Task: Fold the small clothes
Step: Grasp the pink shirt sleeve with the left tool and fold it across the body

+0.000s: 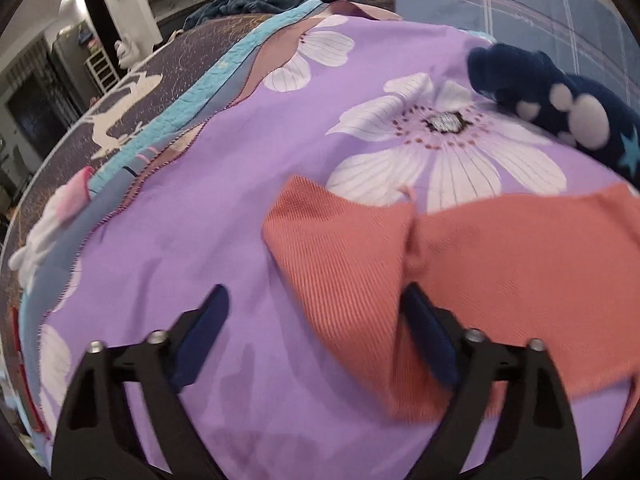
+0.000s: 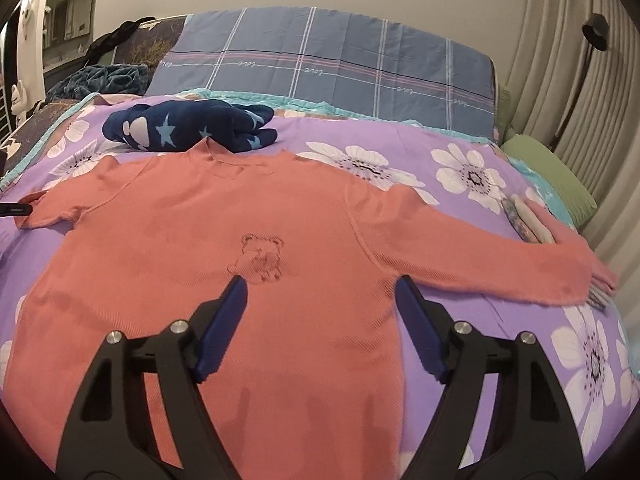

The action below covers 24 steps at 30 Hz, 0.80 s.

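Note:
A small salmon-pink sweater (image 2: 248,232) with a bear outline on the chest lies face up on the purple flowered bedspread (image 2: 500,344), its right sleeve stretched out. My right gripper (image 2: 320,292) is open and empty above the sweater's lower body. In the left wrist view the sweater's left sleeve (image 1: 348,248) lies folded back on itself. My left gripper (image 1: 316,304) is open just over the sleeve, its right finger (image 1: 428,332) above the fabric, holding nothing. The left gripper's tip (image 2: 16,210) shows at the sleeve end in the right wrist view.
A folded navy garment with stars (image 2: 188,126) lies above the sweater's collar; it also shows in the left wrist view (image 1: 560,108). A blue plaid pillow (image 2: 332,64) lies at the bed's head. Folded clothes (image 2: 528,220) sit under the right sleeve. A green pillow (image 2: 548,172) lies at right.

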{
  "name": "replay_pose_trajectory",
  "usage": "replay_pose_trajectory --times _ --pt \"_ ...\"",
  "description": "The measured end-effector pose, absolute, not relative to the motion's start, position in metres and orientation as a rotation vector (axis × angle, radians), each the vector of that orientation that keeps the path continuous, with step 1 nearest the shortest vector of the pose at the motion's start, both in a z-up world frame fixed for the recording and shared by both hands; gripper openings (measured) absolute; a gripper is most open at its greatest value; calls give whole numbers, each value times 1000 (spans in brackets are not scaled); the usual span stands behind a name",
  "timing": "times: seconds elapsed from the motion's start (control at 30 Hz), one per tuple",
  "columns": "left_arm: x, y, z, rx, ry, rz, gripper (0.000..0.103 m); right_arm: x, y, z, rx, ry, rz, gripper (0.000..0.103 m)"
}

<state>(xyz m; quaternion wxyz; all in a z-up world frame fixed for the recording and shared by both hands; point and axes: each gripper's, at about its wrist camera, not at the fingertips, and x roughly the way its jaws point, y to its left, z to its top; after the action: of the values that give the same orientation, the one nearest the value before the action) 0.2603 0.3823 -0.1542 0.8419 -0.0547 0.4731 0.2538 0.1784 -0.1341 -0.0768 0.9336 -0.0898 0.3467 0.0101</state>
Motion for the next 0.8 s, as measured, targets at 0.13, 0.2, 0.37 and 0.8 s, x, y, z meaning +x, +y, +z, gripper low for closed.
replay_pose_trajectory --times 0.13,0.2,0.37,0.8 --pt "267 380 -148 -135 974 514 29 189 -129 -79 -181 719 49 77" --pt "269 371 -138 -129 942 487 11 191 -127 -81 -186 715 55 77" --pt "268 324 -90 -135 798 303 8 192 -134 -84 -172 712 59 77" --pt "274 261 -83 203 776 440 63 179 -196 -93 -63 737 -11 79"
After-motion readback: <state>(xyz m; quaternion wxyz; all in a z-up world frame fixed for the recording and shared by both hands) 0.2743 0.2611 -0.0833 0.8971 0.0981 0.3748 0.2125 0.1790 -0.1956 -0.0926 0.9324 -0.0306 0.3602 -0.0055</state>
